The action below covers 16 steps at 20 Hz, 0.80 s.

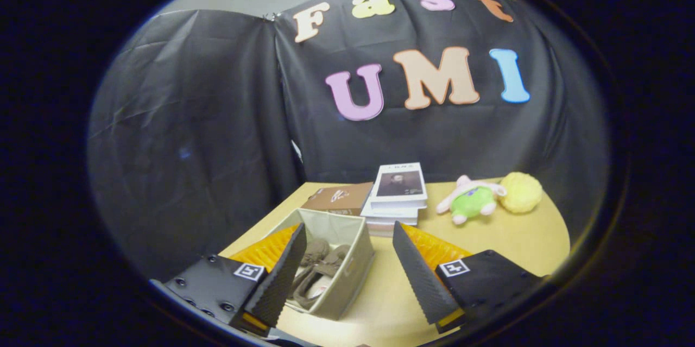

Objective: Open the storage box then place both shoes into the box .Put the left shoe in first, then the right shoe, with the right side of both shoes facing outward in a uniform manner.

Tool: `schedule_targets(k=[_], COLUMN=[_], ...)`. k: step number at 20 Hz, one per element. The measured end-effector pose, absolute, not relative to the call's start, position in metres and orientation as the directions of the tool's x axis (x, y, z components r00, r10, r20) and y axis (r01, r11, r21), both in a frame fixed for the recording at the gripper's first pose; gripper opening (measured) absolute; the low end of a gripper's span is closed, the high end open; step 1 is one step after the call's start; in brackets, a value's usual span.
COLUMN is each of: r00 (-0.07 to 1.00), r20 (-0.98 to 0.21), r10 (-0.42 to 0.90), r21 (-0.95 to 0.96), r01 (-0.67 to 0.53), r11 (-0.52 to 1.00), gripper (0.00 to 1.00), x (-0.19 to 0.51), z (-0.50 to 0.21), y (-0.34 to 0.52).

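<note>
A beige fabric storage box point(353, 271) stands open on the tan table, between my two fingers and closer to the left one. Inside it lie grey-brown shoes point(317, 268), their laces and a pale sole showing; the left finger hides part of them. My gripper point(350, 230) hovers above the table with its fingers spread wide and nothing between them. The left finger overlaps the box's near left corner in the view.
Beyond the box lie a brown flat box point(337, 199) and a stack of books point(397, 195). Farther right sit a green and pink plush toy point(471, 199) and a yellow fluffy ball point(521, 192). The table's edge point(255, 230) runs diagonally on the left; black cloth walls stand behind.
</note>
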<state>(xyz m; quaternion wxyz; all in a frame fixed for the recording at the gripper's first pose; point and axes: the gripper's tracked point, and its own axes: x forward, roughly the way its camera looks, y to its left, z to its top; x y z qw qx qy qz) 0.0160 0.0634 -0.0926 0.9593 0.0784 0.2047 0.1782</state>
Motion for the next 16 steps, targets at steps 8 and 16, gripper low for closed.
schedule_targets(k=[8,16], r00=[0.936,0.972], r20=[-0.234,-0.146], r10=[0.262,0.187], r21=[0.111,0.035], r01=[-0.242,-0.184], r11=[0.964,0.982], gripper=[1.0,1.0], x=[0.008,-0.003], z=[-0.067,-0.055], y=[-0.031,-0.101])
